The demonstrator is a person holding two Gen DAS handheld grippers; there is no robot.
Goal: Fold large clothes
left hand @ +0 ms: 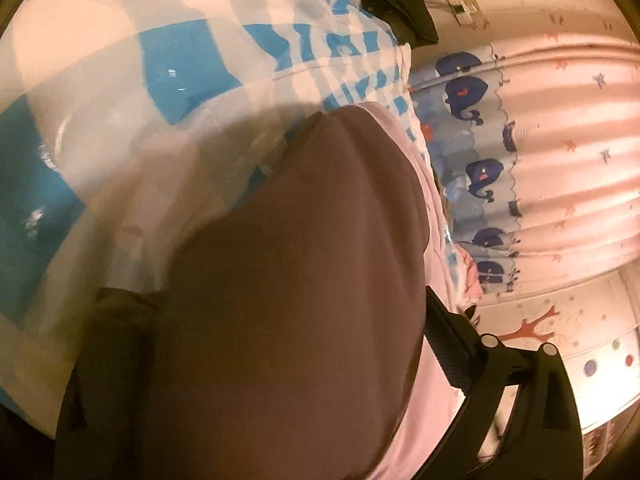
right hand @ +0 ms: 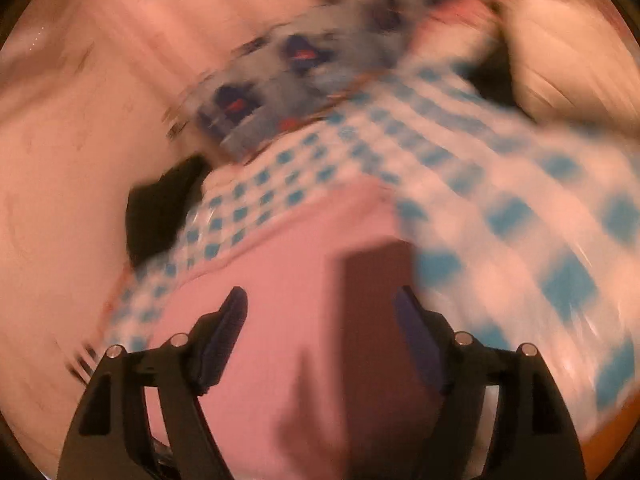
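Lying bunched | pink garment (right hand: 288,280) | on blue-checked cloth (right hand: 500,200)

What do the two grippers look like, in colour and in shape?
The right gripper has a black frame with curved arms, silver round pins at the joints and dark blue pads on its fingers. Of the left gripper, only one black arm with two silver pins shows; pink cloth covers the rest.
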